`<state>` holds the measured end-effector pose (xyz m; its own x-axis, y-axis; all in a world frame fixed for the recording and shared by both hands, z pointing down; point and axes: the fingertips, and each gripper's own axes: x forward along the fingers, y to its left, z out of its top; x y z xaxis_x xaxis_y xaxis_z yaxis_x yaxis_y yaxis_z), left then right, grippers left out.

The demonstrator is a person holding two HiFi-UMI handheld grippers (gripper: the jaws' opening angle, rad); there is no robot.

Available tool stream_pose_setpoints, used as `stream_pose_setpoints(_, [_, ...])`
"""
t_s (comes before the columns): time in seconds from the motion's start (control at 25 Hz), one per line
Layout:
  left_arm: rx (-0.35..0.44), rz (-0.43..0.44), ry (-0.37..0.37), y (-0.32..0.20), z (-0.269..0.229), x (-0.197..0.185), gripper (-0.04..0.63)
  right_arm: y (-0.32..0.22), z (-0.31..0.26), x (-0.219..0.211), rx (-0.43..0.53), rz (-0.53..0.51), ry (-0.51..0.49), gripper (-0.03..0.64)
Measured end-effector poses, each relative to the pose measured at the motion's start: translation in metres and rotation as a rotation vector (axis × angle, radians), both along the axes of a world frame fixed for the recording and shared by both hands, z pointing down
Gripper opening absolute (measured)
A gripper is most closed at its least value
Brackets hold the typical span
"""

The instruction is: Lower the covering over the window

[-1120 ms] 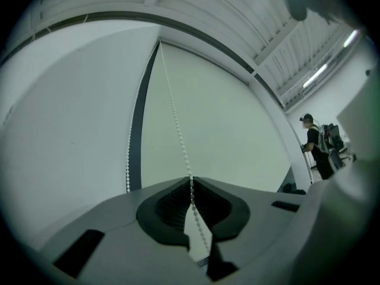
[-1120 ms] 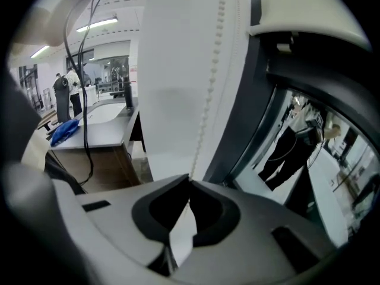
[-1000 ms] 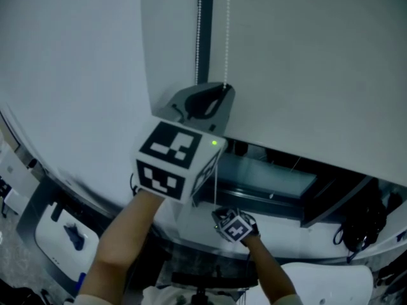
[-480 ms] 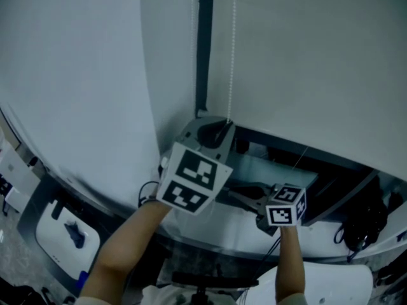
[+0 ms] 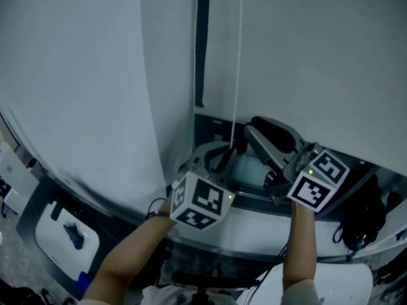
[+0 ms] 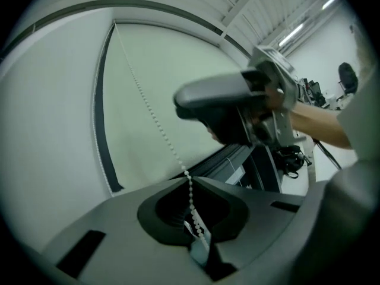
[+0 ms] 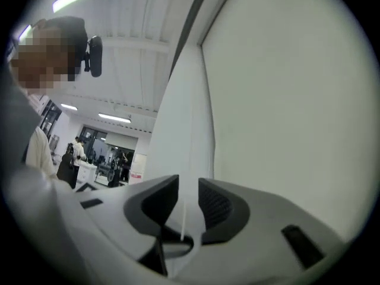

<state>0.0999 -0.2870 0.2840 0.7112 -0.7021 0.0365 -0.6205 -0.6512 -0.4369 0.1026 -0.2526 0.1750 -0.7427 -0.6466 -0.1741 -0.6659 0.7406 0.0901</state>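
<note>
The white roller blind [image 5: 305,56] hangs over the window, with dark glass [image 5: 254,170] showing below its bottom edge. A white bead chain [image 5: 239,68] drops beside it into my left gripper [image 5: 224,152]. In the left gripper view that gripper [image 6: 191,200] is shut on the bead chain [image 6: 155,119]. My right gripper [image 5: 255,136] is held up just right of the chain, slightly above the left one. Its jaws [image 7: 187,198] are opening, and a thin white strand [image 7: 181,218] stands in the gap untouched by the pads.
A dark vertical window post [image 5: 201,37] runs between the blind and a white wall panel [image 5: 82,75]. A second chain strand [image 5: 195,43] hangs along it. Below are the white sill [image 5: 254,227], a dark bag [image 5: 359,224] at the right, and floor clutter at the lower left [image 5: 63,234].
My left gripper has come down with the bead chain in it. My right gripper has risen from low by the sill to beside the chain, and its jaws have parted.
</note>
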Motion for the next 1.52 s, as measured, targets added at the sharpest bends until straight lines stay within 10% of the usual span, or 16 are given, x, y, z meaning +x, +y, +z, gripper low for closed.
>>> stream_pose_setpoints(0.36, [-0.173,0.02,-0.213,0.007,0.138,0.015,0.018,-0.024,-0.067,-0.034,0.102,0.079,0.132,0.126])
stream_pose_setpoints(0.92, [-0.227,0.036,-0.162,0.01,0.157,0.009,0.02,-0.026,-0.102,-0.046,0.22,0.117,0.118,0.017])
stream_pose_setpoints(1.08, [-0.235,0.053,-0.097,0.019,0.149,0.002,0.02,-0.029,-0.1,-0.035,0.256,0.17,0.124,0.014])
stream_pose_setpoints(1.52, [-0.216,0.141,0.387,0.039,-0.029,-0.057,0.02,-0.036,-0.07,-0.054,0.29,0.207,0.307,0.011])
